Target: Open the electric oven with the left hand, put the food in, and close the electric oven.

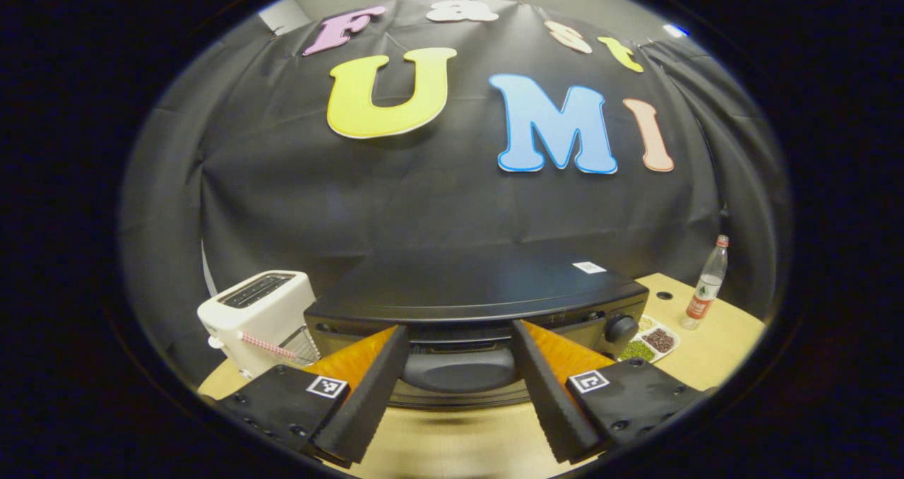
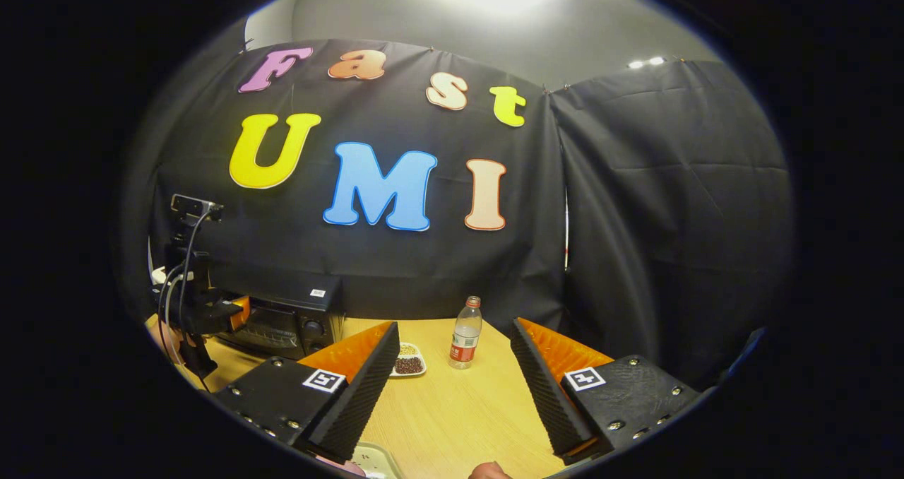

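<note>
Jaws on your left gripper (image 1: 460, 387) stand released, spread wide with nothing between them, and they frame the front of the electric oven (image 1: 480, 309), which sits shut on the table (image 1: 452, 444) just ahead. A control knob (image 1: 621, 328) shows at the oven's right end. To the oven's left stands a white toaster (image 1: 258, 316) with a small wire rack (image 1: 300, 345) beside it; to its right lie a divided dish of beans (image 1: 653, 341) and, farther right, a clear bottle with a red cap (image 1: 706, 288). Your right gripper (image 2: 452, 387) also has its jaws released and holds nothing, hanging over bare table. From the right gripper view the oven is well off to the left, partly hidden by your left gripper and its cables, while the dish and bottle stand nearer the middle. A pale tray edge (image 2: 371, 461) shows at the bottom.
</note>
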Demonstrator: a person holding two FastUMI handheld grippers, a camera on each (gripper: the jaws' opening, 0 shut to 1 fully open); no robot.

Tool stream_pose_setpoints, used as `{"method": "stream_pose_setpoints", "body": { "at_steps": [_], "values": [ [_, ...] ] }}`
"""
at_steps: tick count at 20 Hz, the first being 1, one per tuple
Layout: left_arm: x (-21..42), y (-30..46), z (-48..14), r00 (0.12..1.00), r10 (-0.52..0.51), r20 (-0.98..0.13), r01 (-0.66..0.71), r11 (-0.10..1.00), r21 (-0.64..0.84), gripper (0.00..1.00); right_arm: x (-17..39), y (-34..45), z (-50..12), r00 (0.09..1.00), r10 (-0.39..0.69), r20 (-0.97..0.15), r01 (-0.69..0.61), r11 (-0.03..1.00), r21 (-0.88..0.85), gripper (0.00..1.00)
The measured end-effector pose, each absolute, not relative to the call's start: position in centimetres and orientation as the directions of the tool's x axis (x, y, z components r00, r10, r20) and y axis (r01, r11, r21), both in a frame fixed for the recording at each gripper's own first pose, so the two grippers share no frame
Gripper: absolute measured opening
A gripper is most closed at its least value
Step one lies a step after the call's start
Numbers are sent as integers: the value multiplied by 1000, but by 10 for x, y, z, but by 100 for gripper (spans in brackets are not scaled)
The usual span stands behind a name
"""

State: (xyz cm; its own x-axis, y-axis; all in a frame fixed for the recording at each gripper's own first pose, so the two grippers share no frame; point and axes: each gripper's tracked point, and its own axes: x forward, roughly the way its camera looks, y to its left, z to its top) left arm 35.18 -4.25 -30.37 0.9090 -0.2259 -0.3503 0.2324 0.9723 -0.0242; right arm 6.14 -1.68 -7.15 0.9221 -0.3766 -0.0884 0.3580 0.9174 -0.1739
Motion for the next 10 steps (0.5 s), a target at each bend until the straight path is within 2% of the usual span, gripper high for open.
{"method": "stream_pose_setpoints", "body": {
  "at_steps": [7,8,10],
  "values": [
    [310,-36,-312,905,-222,-363,232,973,-16,98,69,-12,-76,937,-335,-102,318,936,-150,97],
    [302,-35,-314,903,-224,-366,234,972,-17,100,70,-12,-76,938,-330,-104,313,938,-150,97],
    [288,-35,-326,886,-230,-402,241,970,-24,98,71,-10,-77,942,-318,-109,301,942,-150,97]
  ]
}}
